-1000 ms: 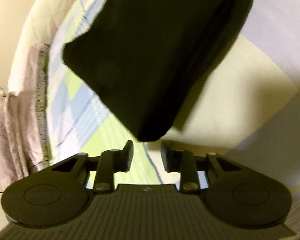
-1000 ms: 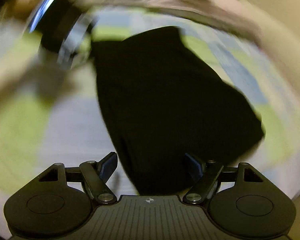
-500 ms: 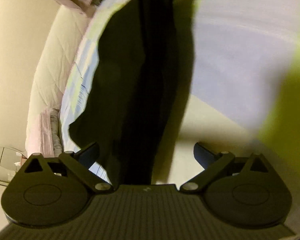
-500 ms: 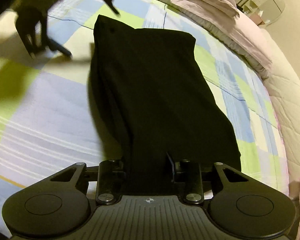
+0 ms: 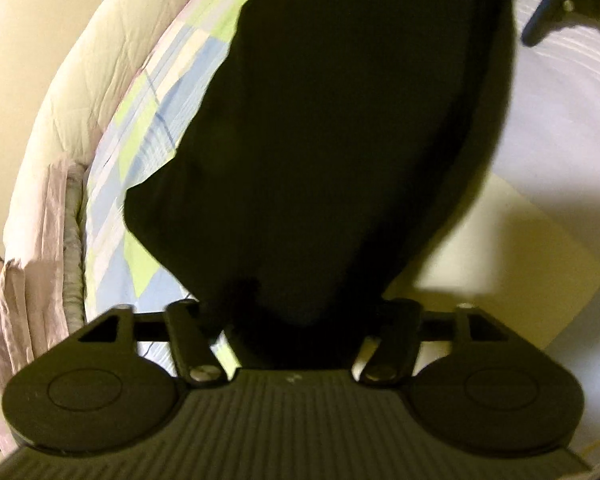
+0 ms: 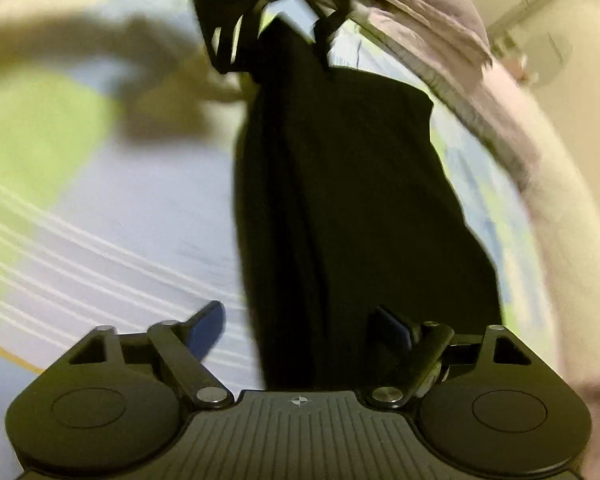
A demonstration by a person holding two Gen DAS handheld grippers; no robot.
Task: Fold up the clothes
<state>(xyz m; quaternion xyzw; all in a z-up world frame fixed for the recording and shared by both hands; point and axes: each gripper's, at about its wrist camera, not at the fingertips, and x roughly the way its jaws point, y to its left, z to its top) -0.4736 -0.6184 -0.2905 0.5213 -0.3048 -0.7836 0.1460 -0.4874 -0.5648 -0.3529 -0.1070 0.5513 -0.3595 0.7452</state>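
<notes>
Black fabric garment on checked bedsheet. Left gripper jaws closing, cloth end between; pad contact hidden. Right gripper jaws opening, wide, cloth between, unpinched. Right view alone shows left gripper over far end.

Each hand-held tool is matte black plastic. The left tool has a ribbed central plate, two round caps with raised discs at its sides, triangular cut-outs, and silver screws on its finger links. The right tool is alike, with a small white crosshair mark and blue-tinted finger pads.
</notes>
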